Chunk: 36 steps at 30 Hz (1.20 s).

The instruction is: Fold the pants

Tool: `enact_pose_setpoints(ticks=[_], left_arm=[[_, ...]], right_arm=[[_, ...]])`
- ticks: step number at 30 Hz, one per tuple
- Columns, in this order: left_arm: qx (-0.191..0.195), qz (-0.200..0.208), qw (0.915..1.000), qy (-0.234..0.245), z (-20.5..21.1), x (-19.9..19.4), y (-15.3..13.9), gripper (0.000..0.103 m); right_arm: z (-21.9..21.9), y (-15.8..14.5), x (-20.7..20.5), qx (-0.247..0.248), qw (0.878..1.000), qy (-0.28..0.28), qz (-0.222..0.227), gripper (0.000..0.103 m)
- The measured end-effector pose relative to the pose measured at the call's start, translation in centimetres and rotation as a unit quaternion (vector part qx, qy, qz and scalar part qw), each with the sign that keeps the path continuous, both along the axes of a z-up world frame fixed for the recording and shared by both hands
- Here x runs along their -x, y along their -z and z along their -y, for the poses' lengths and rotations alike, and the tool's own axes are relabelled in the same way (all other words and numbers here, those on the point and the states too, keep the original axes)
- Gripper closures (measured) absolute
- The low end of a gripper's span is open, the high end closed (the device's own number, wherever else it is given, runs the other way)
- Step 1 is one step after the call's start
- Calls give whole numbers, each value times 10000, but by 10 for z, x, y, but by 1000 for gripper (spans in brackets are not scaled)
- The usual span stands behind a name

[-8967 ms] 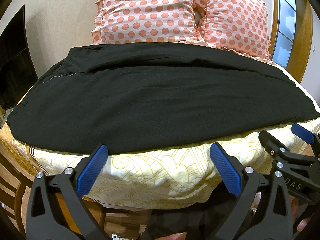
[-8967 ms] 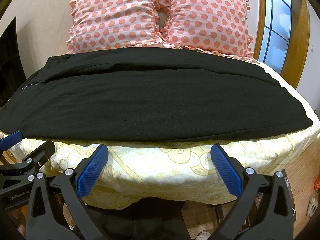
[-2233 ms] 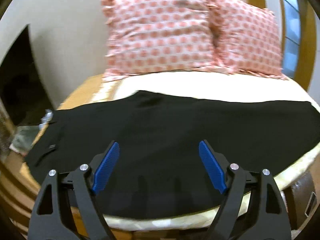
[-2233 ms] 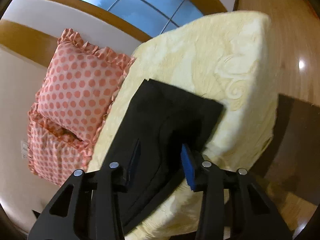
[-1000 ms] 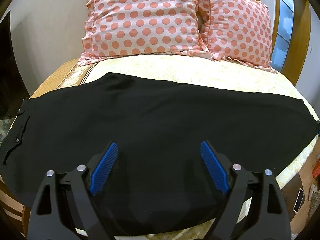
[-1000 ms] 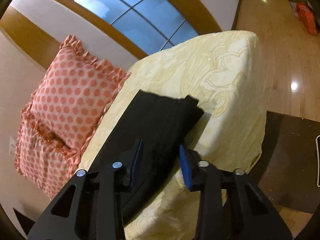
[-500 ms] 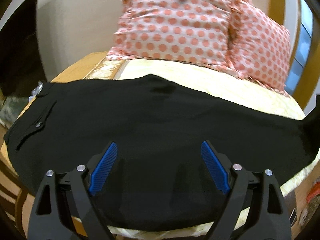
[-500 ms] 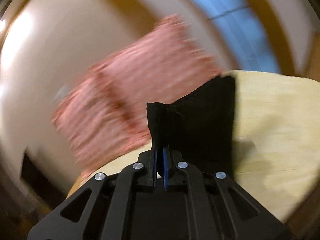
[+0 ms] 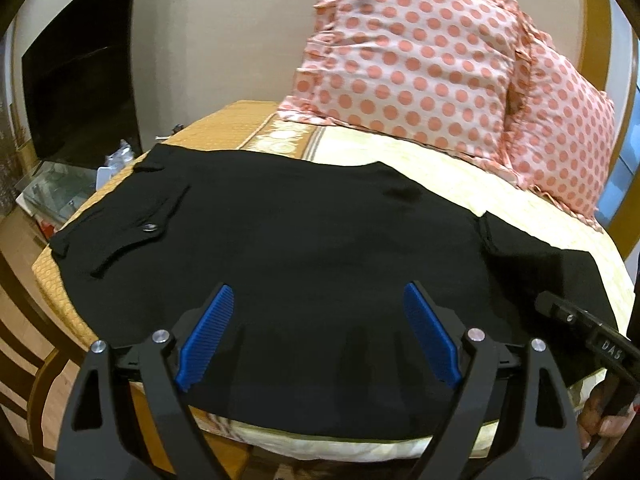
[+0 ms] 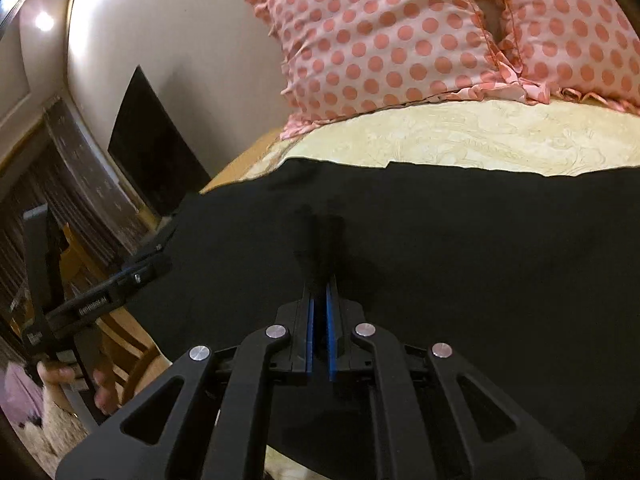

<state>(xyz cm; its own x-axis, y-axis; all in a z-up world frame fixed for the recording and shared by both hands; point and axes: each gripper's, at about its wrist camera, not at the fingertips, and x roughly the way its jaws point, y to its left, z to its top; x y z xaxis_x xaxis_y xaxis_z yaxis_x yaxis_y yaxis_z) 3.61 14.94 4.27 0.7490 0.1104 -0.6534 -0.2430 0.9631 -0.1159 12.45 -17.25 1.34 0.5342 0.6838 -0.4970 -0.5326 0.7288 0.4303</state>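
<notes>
Pants [image 9: 304, 248] lie lengthwise across bed [image 9: 440, 160], waistband leftward.

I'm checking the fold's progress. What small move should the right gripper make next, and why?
Probably open the right gripper and let go: its jaws are shut on the pants, whose leg end already lies doubled over the middle, while the left gripper hovers open.

Wide-apart left gripper [image 9: 318, 334] over pants [image 9: 304, 240]
</notes>
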Motion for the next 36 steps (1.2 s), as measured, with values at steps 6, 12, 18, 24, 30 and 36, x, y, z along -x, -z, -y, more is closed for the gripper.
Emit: enact_pose_setpoints(ticks=[6,12,18,24,30,36], left_arm=[[34,42,9999,-114,-8,2,-3,16],[47,63,9995,-306,-21,6,-4,16],[128,133,9973,-711,-51,18,-9,16],[319,200,9908,-1296,-97,38,-16,14],[915,150,9798,-1770,-144,59,-8,14],[1476,19,9731,-1767,-169,58,4,14]], right_arm=[[-12,-9,9,116,9995,-174,244,98],[-30,-11,19,313,9980,-343,440,98],[-58,10,39,1248,9883,-506,716,90],[-54,-1,67,842,9837,-1284,938,44],[-30,-4,32,1062,9894,142,982,48],[-41,11,30,1970,9772,228,752,46]])
